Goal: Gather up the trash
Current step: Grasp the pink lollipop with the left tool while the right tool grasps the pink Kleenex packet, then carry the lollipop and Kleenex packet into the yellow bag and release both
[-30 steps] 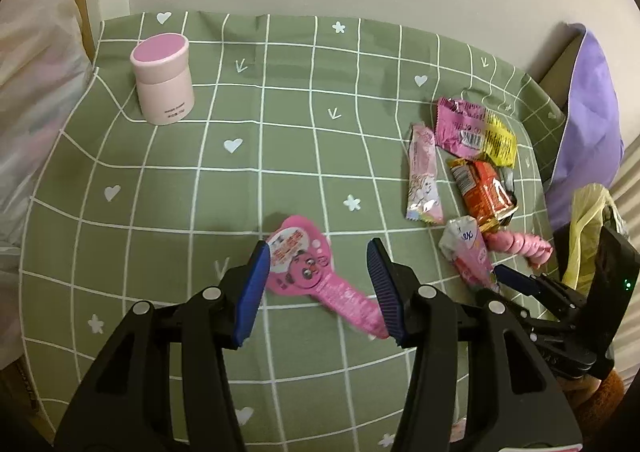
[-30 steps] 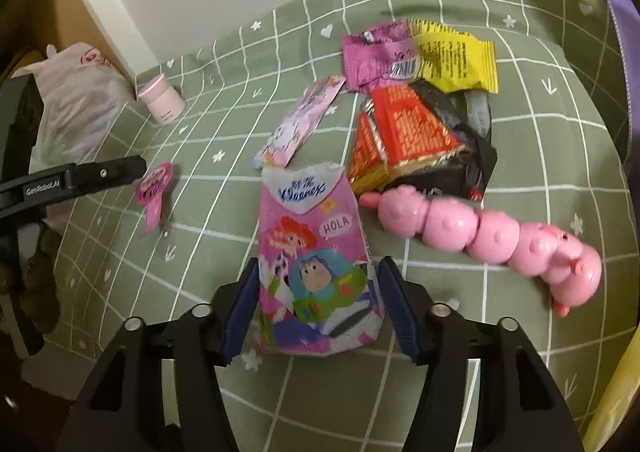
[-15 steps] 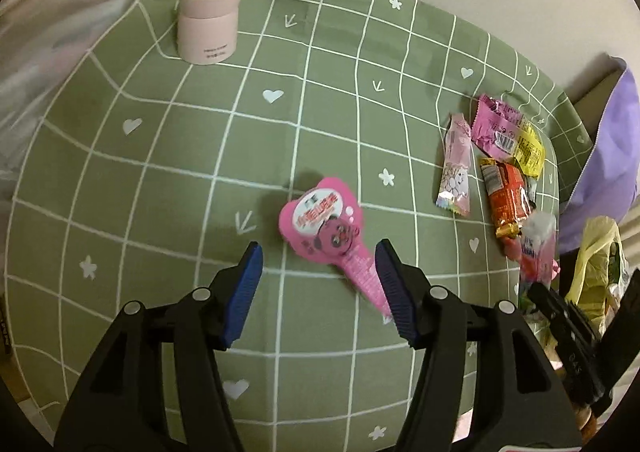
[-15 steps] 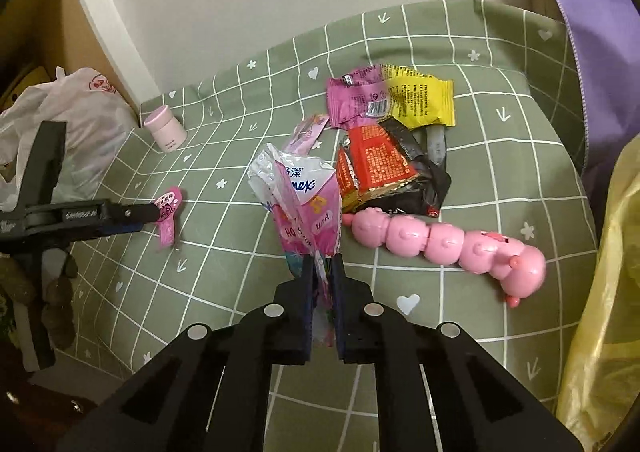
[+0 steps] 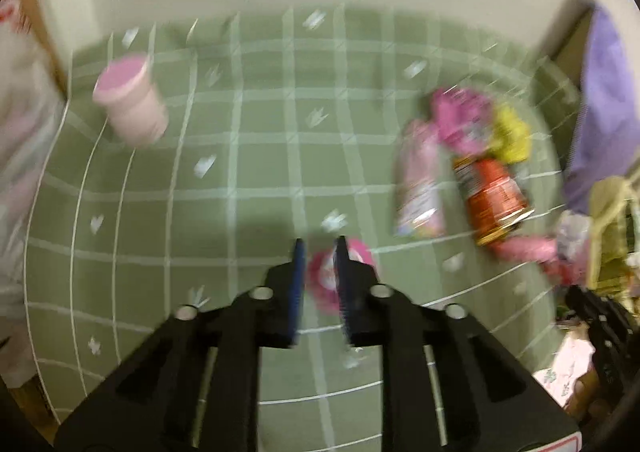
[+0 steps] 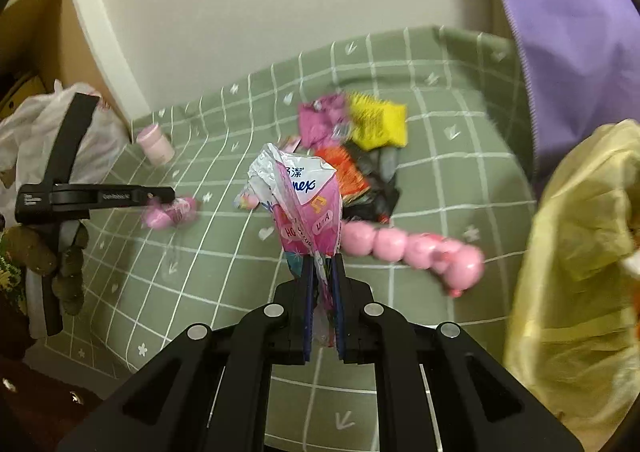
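A pink jar [image 5: 130, 108] stands far left on the green cloth [image 5: 256, 172], a pink caterpillar toy [image 6: 408, 248] lies right, purple fabric [image 6: 568, 32] beyond.

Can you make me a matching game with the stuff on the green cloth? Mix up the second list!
Things:
1. tissue pack
2. pink jar
3. pink caterpillar toy
4. yellow wrapper

Where or how:
A. lying on the cloth beside the yellow bag
B. far corner, near the wall
C. pinched in the right gripper
D. in the wrapper pile, touching a magenta wrapper

Pairs: 1-C, 2-B, 3-A, 4-D
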`<state>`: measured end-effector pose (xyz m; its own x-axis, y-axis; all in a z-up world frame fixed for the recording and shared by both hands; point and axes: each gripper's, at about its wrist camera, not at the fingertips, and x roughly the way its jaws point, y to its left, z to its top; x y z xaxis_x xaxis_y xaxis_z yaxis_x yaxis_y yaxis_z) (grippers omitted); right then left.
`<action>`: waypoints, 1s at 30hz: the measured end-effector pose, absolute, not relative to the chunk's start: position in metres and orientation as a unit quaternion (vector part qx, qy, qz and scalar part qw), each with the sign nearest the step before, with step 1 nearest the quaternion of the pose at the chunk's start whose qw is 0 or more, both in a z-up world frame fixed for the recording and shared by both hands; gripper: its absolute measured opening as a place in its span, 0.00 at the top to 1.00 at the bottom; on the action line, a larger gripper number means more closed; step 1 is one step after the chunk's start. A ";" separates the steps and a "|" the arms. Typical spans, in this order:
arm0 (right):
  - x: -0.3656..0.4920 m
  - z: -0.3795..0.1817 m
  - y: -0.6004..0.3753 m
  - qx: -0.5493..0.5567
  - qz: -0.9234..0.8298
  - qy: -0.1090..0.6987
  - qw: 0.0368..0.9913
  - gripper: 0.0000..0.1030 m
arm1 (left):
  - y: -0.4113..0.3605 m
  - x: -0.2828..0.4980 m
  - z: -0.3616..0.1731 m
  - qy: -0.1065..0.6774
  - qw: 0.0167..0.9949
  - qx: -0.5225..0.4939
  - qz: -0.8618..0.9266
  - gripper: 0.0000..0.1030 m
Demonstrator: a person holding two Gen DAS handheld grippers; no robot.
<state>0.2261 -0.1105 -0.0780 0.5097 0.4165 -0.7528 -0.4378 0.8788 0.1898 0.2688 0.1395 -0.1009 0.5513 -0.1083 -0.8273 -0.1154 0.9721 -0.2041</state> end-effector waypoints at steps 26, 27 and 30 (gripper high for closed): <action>0.199 -0.062 -0.155 0.015 0.198 0.422 0.885 0.90 | 0.128 0.272 -0.143 0.489 0.866 -0.101 -0.025 0.51; 0.198 -0.061 -0.154 0.012 0.199 0.421 0.885 0.90 | 0.129 0.272 -0.144 0.490 0.865 -0.102 -0.025 0.51; 0.198 -0.058 -0.153 0.008 0.201 0.414 0.888 0.90 | 0.129 0.270 -0.141 0.487 0.865 -0.116 -0.046 0.52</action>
